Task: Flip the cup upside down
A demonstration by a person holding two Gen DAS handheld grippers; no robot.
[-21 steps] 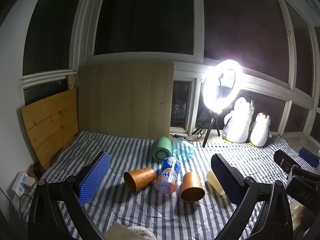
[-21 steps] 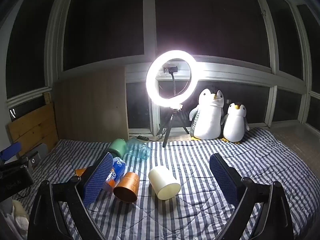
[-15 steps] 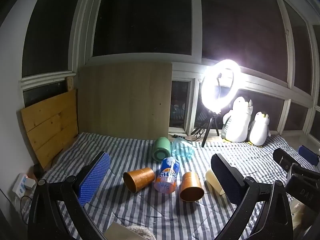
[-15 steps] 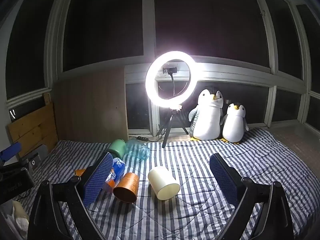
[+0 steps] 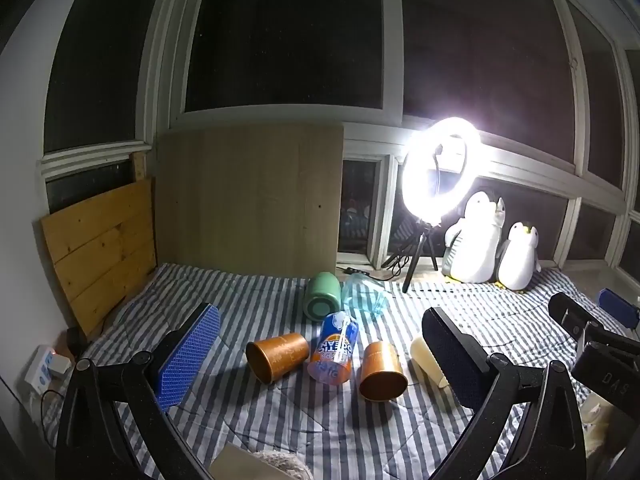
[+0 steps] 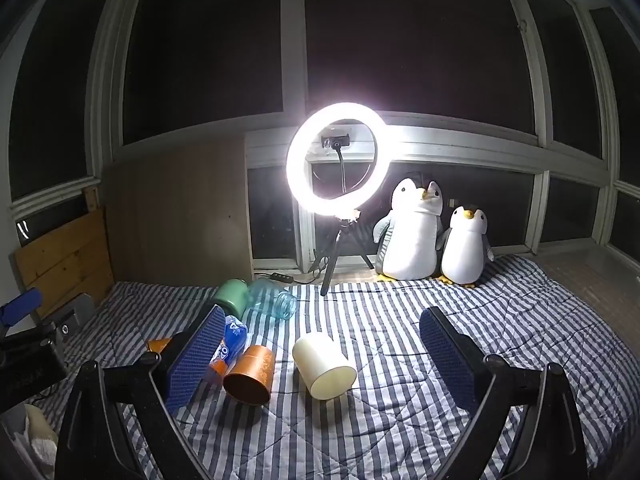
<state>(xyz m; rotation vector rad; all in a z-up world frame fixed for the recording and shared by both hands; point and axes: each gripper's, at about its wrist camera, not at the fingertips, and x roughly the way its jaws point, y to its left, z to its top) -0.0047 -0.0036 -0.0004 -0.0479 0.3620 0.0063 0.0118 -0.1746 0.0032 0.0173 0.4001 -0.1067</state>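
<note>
Both tongs [image 5: 320,356] [image 6: 320,356] gape empty above toppled cups [image 6: 324,366], soda can [image 5: 334,354], ring light [image 6: 338,152].

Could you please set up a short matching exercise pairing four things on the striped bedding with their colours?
Things:
1. cup lying nearest the right tool
2. jar by the tripod
3. mug beside the jar
4. bottle between two cups

Colours:
A. green
B. blue and orange
C. cream
D. clear bluish

Pairs: 1-C, 2-D, 3-A, 4-B
</note>
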